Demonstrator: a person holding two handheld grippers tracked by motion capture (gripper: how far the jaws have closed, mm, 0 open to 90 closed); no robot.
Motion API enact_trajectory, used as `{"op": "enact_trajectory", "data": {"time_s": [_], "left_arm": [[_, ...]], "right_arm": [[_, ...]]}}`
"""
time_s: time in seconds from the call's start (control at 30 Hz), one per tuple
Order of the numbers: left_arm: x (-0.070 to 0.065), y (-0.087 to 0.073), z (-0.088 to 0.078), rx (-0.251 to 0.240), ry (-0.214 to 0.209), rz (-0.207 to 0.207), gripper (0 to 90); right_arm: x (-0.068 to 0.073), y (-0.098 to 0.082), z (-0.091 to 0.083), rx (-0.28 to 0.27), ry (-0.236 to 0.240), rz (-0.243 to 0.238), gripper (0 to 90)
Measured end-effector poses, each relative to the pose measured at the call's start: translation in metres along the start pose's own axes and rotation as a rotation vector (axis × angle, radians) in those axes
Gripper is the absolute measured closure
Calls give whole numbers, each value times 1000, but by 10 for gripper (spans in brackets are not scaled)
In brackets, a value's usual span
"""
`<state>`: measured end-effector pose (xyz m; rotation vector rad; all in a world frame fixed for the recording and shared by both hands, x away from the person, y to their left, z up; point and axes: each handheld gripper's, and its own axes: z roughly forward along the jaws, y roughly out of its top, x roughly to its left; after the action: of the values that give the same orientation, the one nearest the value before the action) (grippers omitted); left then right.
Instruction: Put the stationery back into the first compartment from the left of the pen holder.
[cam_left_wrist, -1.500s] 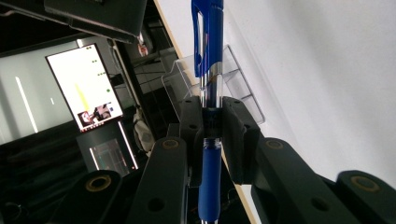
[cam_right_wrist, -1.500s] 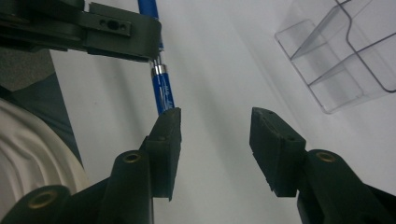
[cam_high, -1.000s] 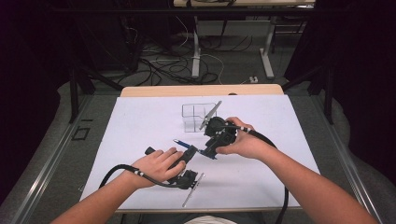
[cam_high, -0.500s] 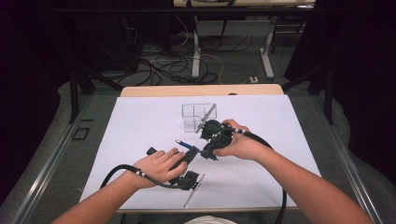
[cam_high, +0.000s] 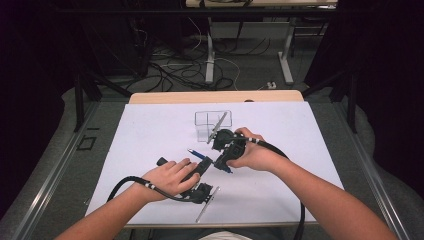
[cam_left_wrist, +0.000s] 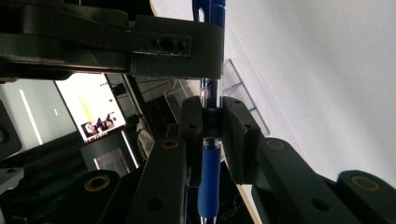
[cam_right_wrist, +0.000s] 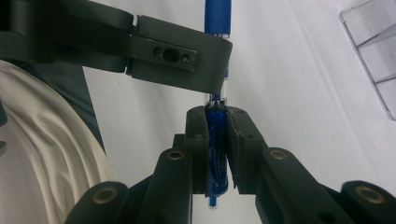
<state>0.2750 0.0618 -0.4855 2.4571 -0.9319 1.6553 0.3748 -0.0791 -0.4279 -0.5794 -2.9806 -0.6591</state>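
Observation:
A blue pen (cam_high: 196, 153) hangs just above the white table top (cam_high: 150, 135), held by both grippers. My left gripper (cam_high: 206, 165) is shut on the pen's barrel, where the clear part meets the blue grip (cam_left_wrist: 211, 154). My right gripper (cam_high: 221, 160) is shut on the blue end (cam_right_wrist: 216, 154) from the opposite side. The two grippers meet almost nose to nose, each one's finger crossing the top of the other's view. A hand wraps each gripper.
A clear plastic box with compartments (cam_high: 210, 121) stands just behind the right gripper, also seen at the upper right of the right gripper view (cam_right_wrist: 373, 46). Black cables trail off the table's near edge (cam_high: 125, 185). A white garment (cam_right_wrist: 42, 154) fills the left of the right gripper view.
The right hand has edged slightly left and nearer, closing in on the left gripper. The pen stays held in about the same place.

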Motion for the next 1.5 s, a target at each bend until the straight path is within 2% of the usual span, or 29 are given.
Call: {"op": "enact_trajectory", "data": {"time_s": [0.03,0.07,0.1,0.17,0.2,0.23,0.33,0.37,0.53,0.6,0.63,0.67,0.7,0.73,0.8,0.83,0.87,0.93,0.97,1.03,1.1,1.2,1.27,1.3,1.4,1.5], "left_arm": [[0,0,0,0,-1,-4,782],[2,-1,-1,-3,20,1,773],[2,-1,-1,-8,32,-19,763],[4,-4,-2,2,24,-42,738],[5,-5,-3,3,17,-56,715],[5,-7,-3,5,6,-61,701],[5,-11,-4,19,17,-76,665],[4,-13,-4,11,27,-88,657],[4,-24,-8,30,30,-148,617],[0,-29,-6,2,47,-221,582],[0,-31,-6,10,47,-217,564],[-1,-33,-6,11,42,-239,552],[-5,-35,-6,9,56,-300,543],[-4,-38,-6,8,43,-310,537],[-7,-42,-5,10,40,-382,518],[-6,-44,-4,13,25,-388,514],[-7,-47,-4,12,34,-430,513],[-8,-52,-4,16,24,-497,499],[-8,-55,-4,21,17,-553,495],[-8,-59,-4,5,12,-640,482],[-8,-65,-3,5,-5,-751,459],[-7,-75,0,-22,-47,-951,441],[-8,-82,0,-12,-77,-1050,429],[-9,-86,1,-13,-89,-1112,417],[-12,-96,3,-22,-95,-1259,346],[-17,-105,5,-62,-117,-1406,281]], "right_arm": [[0,0,0,0,-2,-4,796],[-1,0,0,0,-11,-9,796],[0,0,0,-4,-16,-4,796],[-2,0,-1,-7,-24,-8,797],[-2,0,-2,-15,-18,8,797],[-4,-1,-2,-16,-34,8,797],[-10,-2,-4,-30,-58,21,797],[-11,-2,-4,-36,-53,34,796],[-19,-1,-8,-76,-93,58,796],[-22,1,-9,-103,-101,68,796],[-23,1,-10,-115,-108,77,797],[-24,2,-11,-130,-114,74,797],[-26,3,-11,-146,-121,78,797],[-28,4,-12,-163,-131,77,796],[-30,6,-13,-199,-143,77,796],[-32,8,-13,-218,-146,76,796],[-32,9,-13,-232,-152,81,796],[-33,11,-14,-268,-165,82,796],[-33,12,-15,-282,-171,93,796],[-34,15,-15,-322,-183,104,796],[-34,18,-16,-354,-190,112,796],[-36,23,-17,-400,-198,124,796],[-37,27,-17,-418,-202,125,796],[-36,29,-16,-439,-211,134,796],[-38,34,-15,-463,-230,136,796],[-41,38,-13,-491,-247,136,796]]}}
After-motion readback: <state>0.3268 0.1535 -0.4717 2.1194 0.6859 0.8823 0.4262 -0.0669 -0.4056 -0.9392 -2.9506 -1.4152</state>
